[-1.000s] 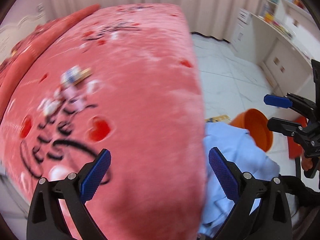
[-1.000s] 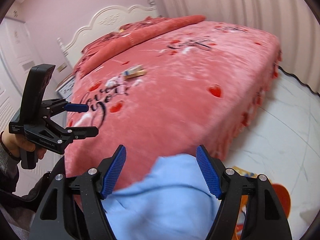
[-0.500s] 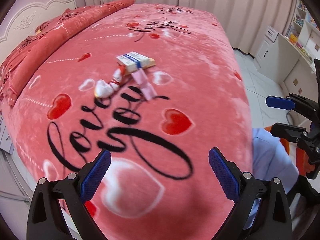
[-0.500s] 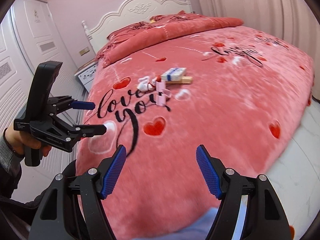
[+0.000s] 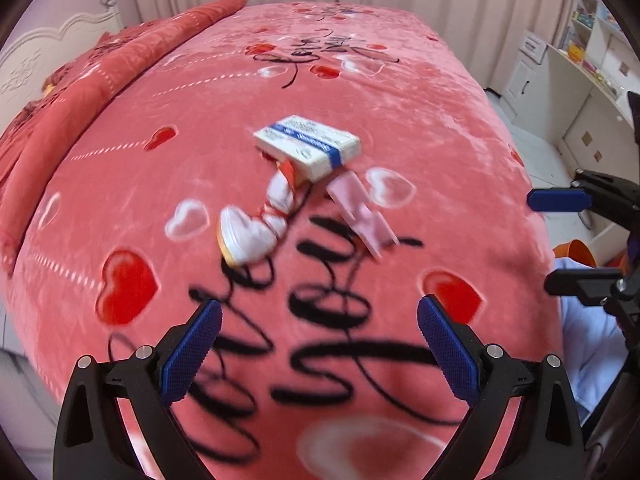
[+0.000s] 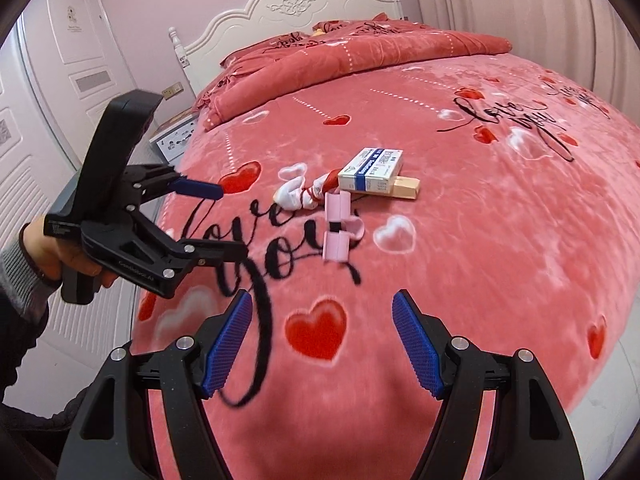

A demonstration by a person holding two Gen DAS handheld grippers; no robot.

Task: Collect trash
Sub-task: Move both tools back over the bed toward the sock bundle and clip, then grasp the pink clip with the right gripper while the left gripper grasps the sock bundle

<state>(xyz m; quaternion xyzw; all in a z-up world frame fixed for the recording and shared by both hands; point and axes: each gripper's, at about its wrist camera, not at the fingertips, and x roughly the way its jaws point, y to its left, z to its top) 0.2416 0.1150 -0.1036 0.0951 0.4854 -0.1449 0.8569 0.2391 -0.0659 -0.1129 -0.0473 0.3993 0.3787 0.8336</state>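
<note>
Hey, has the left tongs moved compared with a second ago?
Yes. The left tongs have swung away from the orange bin at the bed's foot, in over the blanket toward the white and blue box.

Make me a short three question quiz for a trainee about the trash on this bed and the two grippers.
1. True or false: the left gripper is shut on the white and blue box.
2. Which item lies nearest the right gripper? A. the box B. the pink wrapper C. the white and red wrapper
3. Fill in: the trash lies on a pink ___ printed with hearts.

Key
1. False: both grippers are open and empty, short of the trash.
2. B
3. Blanket
</note>
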